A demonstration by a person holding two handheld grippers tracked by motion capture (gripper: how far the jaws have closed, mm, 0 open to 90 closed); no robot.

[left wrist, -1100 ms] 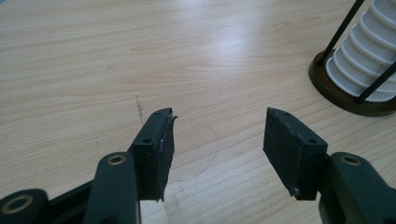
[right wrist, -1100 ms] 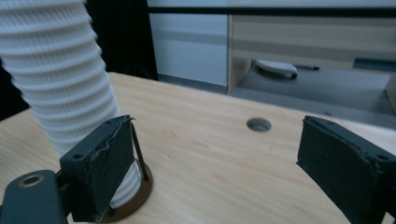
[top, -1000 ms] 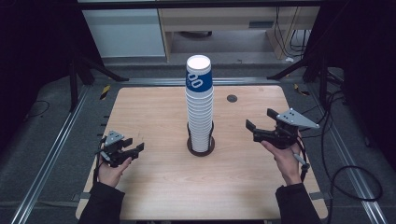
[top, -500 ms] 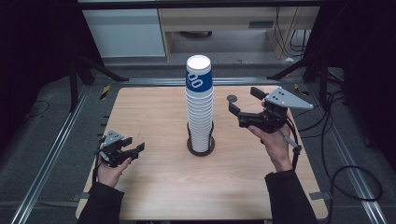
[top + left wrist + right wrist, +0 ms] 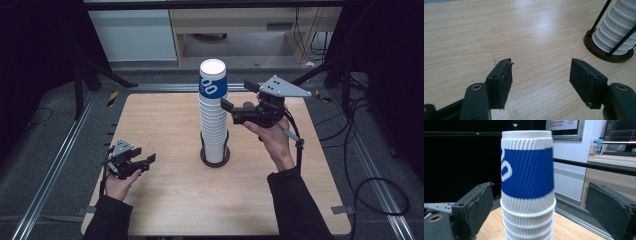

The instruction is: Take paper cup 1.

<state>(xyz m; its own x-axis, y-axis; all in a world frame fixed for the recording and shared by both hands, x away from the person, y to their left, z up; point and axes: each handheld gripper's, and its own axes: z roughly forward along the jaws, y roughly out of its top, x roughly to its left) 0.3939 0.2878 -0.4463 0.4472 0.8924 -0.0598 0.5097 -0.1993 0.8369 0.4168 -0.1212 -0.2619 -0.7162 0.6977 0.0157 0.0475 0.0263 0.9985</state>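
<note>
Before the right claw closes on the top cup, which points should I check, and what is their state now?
1. Right claw open, jaws just opening: ok.
2. Blue-banded white ribbed paper cup between the jaws, pads not touching: ok.
3. Stack of white paper cups upright in the dark round holder: ok.
4. Left claw open, holding nothing, apart from the holder: ok.
5. Top cup loose on the stack: cannot tell.

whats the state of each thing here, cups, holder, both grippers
stack of cups: upright, nested, upside down, standing in the holder
top cup: blue band, on the stack, between the right jaws, untouched
holder: dark round base with thin rods, flat on the table
left gripper: jaws just opening, nothing between them, low over the table
right gripper: jaws opening wide, raised beside the stack's top
</note>
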